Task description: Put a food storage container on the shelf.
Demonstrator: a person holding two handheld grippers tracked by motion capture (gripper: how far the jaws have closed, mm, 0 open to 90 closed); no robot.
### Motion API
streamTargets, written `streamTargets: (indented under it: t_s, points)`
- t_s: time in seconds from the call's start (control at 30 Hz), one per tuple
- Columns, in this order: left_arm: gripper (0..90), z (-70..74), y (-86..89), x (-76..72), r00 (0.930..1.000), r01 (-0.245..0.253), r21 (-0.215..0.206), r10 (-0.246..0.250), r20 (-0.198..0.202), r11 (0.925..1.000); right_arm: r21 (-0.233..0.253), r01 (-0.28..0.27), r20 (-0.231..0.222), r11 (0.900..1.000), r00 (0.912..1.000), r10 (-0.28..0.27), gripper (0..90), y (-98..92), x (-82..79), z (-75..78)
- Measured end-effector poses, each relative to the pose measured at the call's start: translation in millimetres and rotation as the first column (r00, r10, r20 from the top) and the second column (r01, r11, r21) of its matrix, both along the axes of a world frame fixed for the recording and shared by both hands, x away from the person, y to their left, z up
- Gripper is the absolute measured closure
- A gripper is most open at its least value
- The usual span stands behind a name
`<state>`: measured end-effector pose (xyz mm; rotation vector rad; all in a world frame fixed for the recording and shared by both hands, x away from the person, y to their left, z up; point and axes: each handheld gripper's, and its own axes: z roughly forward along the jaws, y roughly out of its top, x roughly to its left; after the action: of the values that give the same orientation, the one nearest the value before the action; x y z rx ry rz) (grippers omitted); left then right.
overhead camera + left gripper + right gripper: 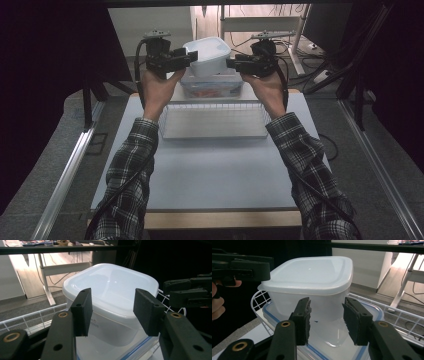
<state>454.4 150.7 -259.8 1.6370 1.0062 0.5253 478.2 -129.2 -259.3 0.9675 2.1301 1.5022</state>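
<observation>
Item: translucent white square plastic tub with a snap-on lid (209, 55), standing on a clear flat box with a blue-rimmed lid (212, 86) at the far edge of the pale table (210, 170), just behind a white wire basket (214, 121)

Left gripper (189, 57): I have it at the tub's left side, jaws apart, nothing between them; in the left gripper view the lid sits beyond the pads (83, 311)

Right gripper (231, 63): at the tub's right side, jaws likewise spread and empty, level with the tub wall

Handling, as I judge it: looks empty, so light; thin walls will flex; smooth plastic, slippery. I would take it under the lid rim, one gripper on each opposite side, squeezing gently
</observation>
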Motion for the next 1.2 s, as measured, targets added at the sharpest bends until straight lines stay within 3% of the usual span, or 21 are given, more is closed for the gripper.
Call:
streamTargets:
  t_s: [0.17, 0.3, 0.47, 0.57, 0.77, 0.9, 1.07, 1.2]
  points:
    - [51.0, 2.5, 0.7, -0.2, 0.9999, -0.005, 0.023, 0.005, 0.009, 0.9997, 0.01, -0.006, 0.004, 1.0, 1.0, 0.006, 56.1, 1.7, 1.2, -1.6]
    - [54.8, 7.1, 8.4, -7.2, 0.9993, -0.01, -0.008, 0.01, 0.036, 0.9999, 0.025, -0.003, 0.016, 1.0, 0.9999, 0.002, 58.9, -2.7, -0.3, 1.2]
    - [69.6, 0.3, 17.6, -20.2, 0.9992, -0.003, -0.059, 0.005, 0.04, 0.9982, 0.021, 0.017, 0.022, 1.0, 0.9996, -0.018, 73.6, -11.3, 2.2, 1.5]
    - [75.1, -8.5, 17.9, -24.6, 0.9995, 0.008, -0.045, -0.006, 0.032, 0.9989, 0.015, 0.035, 0.017, 0.999, 0.9992, -0.035, 81.1, -14.1, 7.7, -1.8]
    - [80.5, -25.7, 15.9, -10.9, 0.9996, -0.02, -0.02, 0.019, -0.019, 0.9996, 0.004, 0.068, 0.017, 0.998, 0.9976, -0.068, 86.2, -10.4, 26.7, -10.6]
    - [82.5, -32.4, 10.1, -0.5, 0.9974, -0.063, 0.017, 0.064, -0.034, 0.9979, -0.022, 0.078, 0.032, 0.997, 0.9965, -0.077, 86.3, -4.3, 42.5, -16.1]
    - [87.8, -39.4, 8.4, 9.9, 0.9953, -0.08, 0.009, 0.08, -0.055, 0.9968, -0.027, 0.042, 0.022, 0.999, 0.9989, -0.041, 89.2, 2.2, 53.3, -25.0]
    - [89.8, -40.7, 9.1, 14.4, 0.9945, -0.085, -0.003, 0.085, -0.06, 0.9963, -0.04, 0.03, 0.023, 0.999, 0.9993, -0.029, 89.6, 3.9, 49.6, -25.8]
